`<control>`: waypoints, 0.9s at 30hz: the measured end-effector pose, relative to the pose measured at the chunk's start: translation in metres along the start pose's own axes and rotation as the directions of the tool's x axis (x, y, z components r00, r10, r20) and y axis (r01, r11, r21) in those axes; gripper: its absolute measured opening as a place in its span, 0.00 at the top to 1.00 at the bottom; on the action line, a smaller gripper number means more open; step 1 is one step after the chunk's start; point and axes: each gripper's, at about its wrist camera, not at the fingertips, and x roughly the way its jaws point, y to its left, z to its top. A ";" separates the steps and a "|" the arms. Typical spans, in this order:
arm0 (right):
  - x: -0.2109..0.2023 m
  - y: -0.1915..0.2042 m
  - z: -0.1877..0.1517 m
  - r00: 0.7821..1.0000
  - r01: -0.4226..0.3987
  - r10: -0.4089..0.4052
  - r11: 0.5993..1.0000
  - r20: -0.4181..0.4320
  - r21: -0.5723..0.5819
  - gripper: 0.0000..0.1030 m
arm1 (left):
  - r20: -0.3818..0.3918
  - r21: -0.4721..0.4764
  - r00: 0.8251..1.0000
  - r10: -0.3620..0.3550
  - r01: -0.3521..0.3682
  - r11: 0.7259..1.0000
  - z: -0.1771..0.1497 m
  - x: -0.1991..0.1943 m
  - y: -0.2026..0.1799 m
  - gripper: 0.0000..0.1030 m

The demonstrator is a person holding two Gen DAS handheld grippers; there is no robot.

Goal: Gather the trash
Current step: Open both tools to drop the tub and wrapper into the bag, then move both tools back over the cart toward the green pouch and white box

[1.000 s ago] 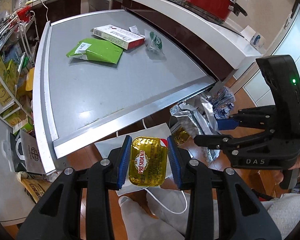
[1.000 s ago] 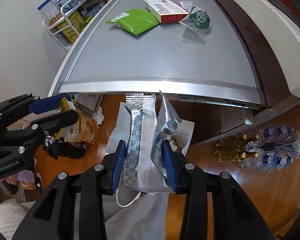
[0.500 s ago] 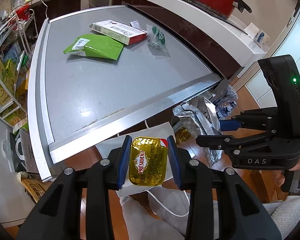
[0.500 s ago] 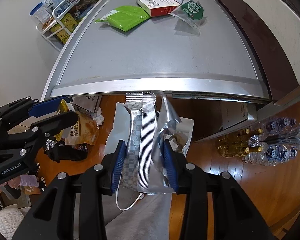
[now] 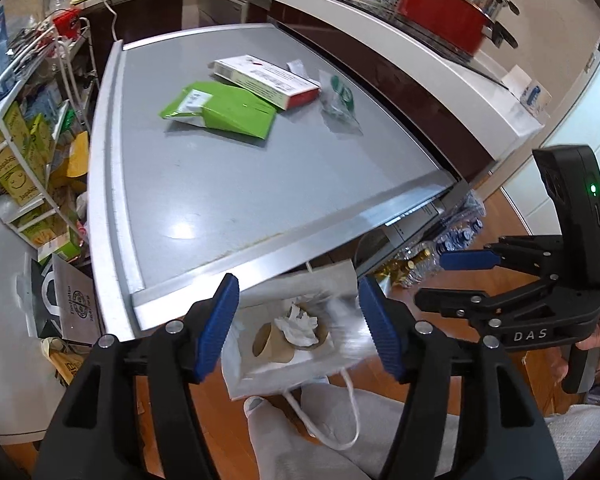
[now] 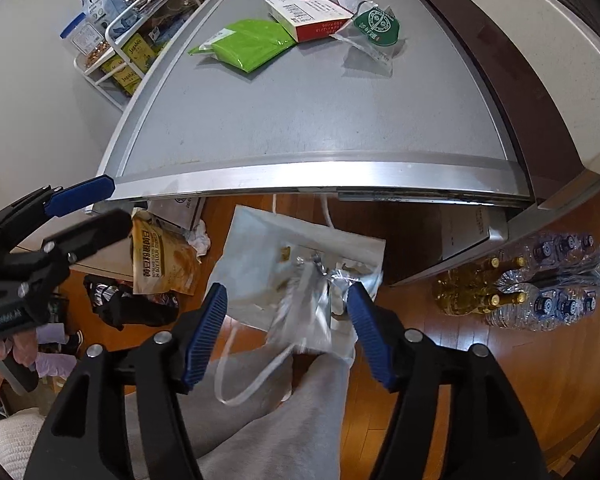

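Left hand-held gripper [image 5: 296, 324]: jaws opening, nothing between the pads. Gold butter packet, clamped a second earlier, no longer in the jaws; blurred streak at 3 o'clock inside the white paper bag [image 5: 276, 376], probably falling trash. Bag directly below the fingers, mouth up, with a cardboard tube [image 5: 272, 344] and crumpled tissue [image 5: 298, 322] inside.

Right hand-held gripper [image 6: 286, 330]: jaws opening, pads clear of the silver foil wrapper [image 6: 304, 316]. Wrapper, formerly pinched upright, now blurred and dropping between the fingers toward the bag mouth, slightly toward 1 o'clock.

Meaning for the task: two pieces released over the bag at once; landing inside judged likely, not confirmed.

Remaining on the table [image 6: 300, 132], well apart at 12 o'clock from both grippers, listed left to right: green pouch [image 6: 252, 44], red-and-white box [image 6: 312, 16], clear packet with green emblem [image 6: 374, 32]. Collection judged partly done.
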 end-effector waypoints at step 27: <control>-0.109 0.029 0.029 0.963 0.006 -0.004 1.000 0.269 -0.008 0.26 | 0.208 -0.117 0.973 0.097 -0.074 0.990 0.034 -0.078 0.024 0.10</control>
